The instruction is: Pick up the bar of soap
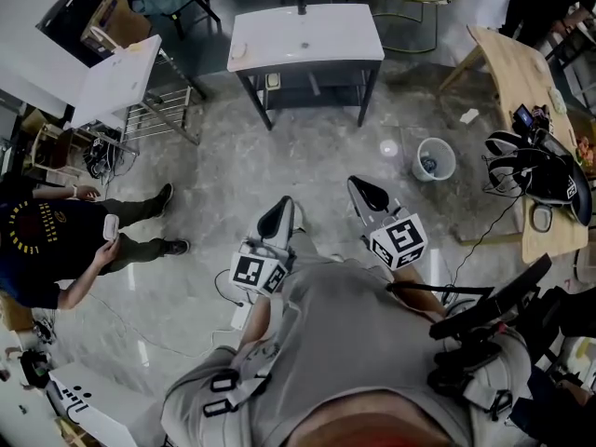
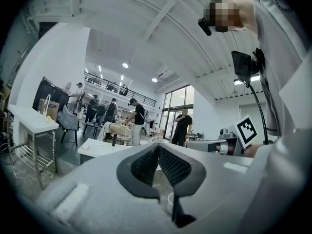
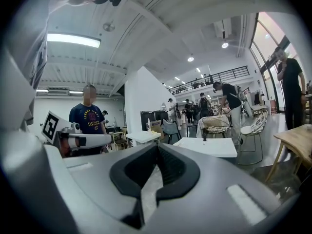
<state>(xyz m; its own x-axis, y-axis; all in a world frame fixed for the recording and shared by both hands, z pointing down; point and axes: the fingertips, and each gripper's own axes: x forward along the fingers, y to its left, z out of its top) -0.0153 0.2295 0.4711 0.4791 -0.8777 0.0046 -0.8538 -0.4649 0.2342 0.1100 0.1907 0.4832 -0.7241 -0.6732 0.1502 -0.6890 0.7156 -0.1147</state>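
A white sink table (image 1: 305, 35) stands several steps ahead of me, and a small pale object (image 1: 239, 50) lies near its left edge; I cannot tell whether it is the bar of soap. Both grippers are held close to my body, above the floor. My left gripper (image 1: 277, 218) is shut with nothing in it, its black pads meeting at the tips (image 2: 158, 147). My right gripper (image 1: 365, 194) is likewise shut and empty (image 3: 157, 146). The white table shows far off in the left gripper view (image 2: 97, 147) and in the right gripper view (image 3: 207, 146).
A white bucket (image 1: 435, 159) and a small cup (image 1: 388, 148) sit on the floor ahead to the right. A wooden table (image 1: 521, 91) with gear lines the right side. A person in a dark shirt (image 1: 47, 250) stands at left, near a white rack table (image 1: 116, 82).
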